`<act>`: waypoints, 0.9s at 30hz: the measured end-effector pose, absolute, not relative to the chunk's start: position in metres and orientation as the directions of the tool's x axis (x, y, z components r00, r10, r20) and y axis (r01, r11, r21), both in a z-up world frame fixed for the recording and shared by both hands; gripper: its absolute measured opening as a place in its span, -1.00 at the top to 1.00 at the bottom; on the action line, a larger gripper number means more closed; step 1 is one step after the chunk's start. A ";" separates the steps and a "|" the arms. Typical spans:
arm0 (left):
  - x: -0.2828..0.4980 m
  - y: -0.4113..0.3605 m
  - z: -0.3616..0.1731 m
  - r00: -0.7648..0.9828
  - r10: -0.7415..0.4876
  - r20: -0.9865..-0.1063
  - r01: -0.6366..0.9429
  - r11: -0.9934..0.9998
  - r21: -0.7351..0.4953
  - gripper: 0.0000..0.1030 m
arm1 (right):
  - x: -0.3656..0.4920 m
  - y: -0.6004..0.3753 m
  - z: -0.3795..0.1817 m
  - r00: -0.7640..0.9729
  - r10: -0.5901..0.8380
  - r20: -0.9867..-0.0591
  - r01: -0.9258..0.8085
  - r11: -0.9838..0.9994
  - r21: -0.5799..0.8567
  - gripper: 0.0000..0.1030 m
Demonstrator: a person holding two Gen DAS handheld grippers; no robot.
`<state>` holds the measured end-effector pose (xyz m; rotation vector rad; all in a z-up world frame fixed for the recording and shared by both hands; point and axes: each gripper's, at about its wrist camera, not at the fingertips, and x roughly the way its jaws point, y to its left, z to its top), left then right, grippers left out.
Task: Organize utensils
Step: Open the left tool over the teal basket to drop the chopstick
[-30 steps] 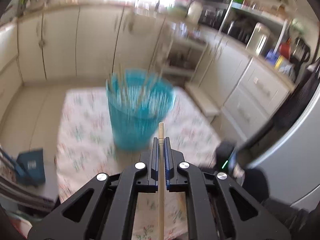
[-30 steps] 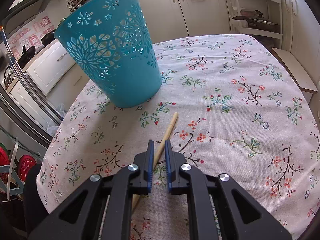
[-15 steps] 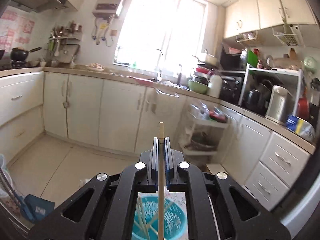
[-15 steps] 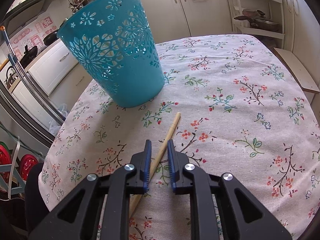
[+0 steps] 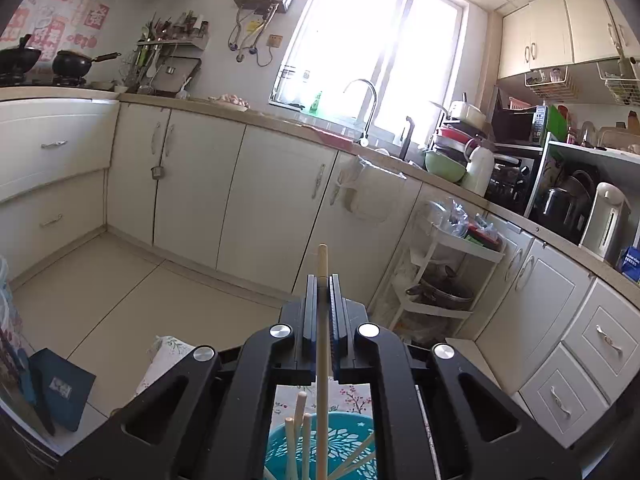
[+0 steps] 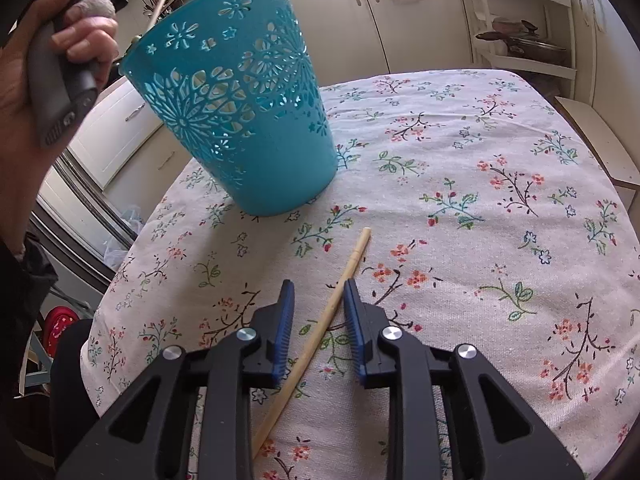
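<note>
A teal cut-out holder (image 6: 244, 120) stands on the floral tablecloth (image 6: 500, 240). My left gripper (image 5: 322, 280) is shut on a wooden chopstick (image 5: 322, 360), held upright, its lower end over the holder's mouth (image 5: 332, 448), where several chopsticks (image 5: 298, 436) stand. That gripper's handle and the hand (image 6: 64, 60) show at top left in the right wrist view. My right gripper (image 6: 318, 288) is open just above the cloth, its jaws on either side of a loose chopstick (image 6: 320, 332) lying there.
Cream kitchen cabinets (image 5: 248, 200) and a sink counter (image 5: 360, 136) lie beyond the table. A white trolley with pans (image 5: 440, 280) stands to the right. A wooden step (image 6: 596, 136) sits past the table's right edge. A blue box (image 5: 60, 388) lies on the floor at left.
My left gripper has lifted and tilted up, bringing its chopstick upright over the holder. My right gripper has opened wider around the loose chopstick on the cloth.
</note>
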<state>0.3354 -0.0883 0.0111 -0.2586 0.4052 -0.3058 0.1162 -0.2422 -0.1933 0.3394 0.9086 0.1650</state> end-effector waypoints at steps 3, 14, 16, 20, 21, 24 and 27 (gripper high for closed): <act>0.332 -0.087 0.001 0.874 -0.338 -0.349 0.236 0.923 -0.303 0.90 | 0.116 -0.242 -0.193 0.606 0.286 -0.742 0.000 0.933 0.360 0.47; 0.325 -0.085 0.010 0.870 -0.351 -0.345 0.251 0.919 -0.303 0.90 | 0.116 -0.242 -0.193 0.606 0.288 -0.741 -0.002 0.932 0.362 0.45; 0.322 -0.092 0.004 0.856 -0.360 -0.372 0.270 0.924 -0.272 0.90 | 0.116 -0.242 -0.193 0.606 0.290 -0.741 -0.002 0.932 0.362 0.45; 0.313 -0.106 -0.013 0.808 -0.363 -0.464 0.306 0.932 -0.195 0.90 | 0.116 -0.242 -0.193 0.606 0.288 -0.741 -0.002 0.932 0.361 0.45; 0.311 -0.108 -0.018 0.795 -0.357 -0.491 0.313 0.934 -0.172 0.90 | 0.116 -0.242 -0.193 0.606 0.288 -0.742 -0.002 0.933 0.361 0.45; 0.299 -0.105 -0.030 0.767 -0.346 -0.541 0.331 0.935 -0.129 0.86 | 0.116 -0.242 -0.193 0.606 0.286 -0.742 -0.002 0.934 0.358 0.45; 0.279 -0.087 -0.031 0.782 -0.307 -0.542 0.312 0.946 -0.086 0.55 | 0.115 -0.241 -0.193 0.605 0.282 -0.745 -0.001 0.936 0.353 0.45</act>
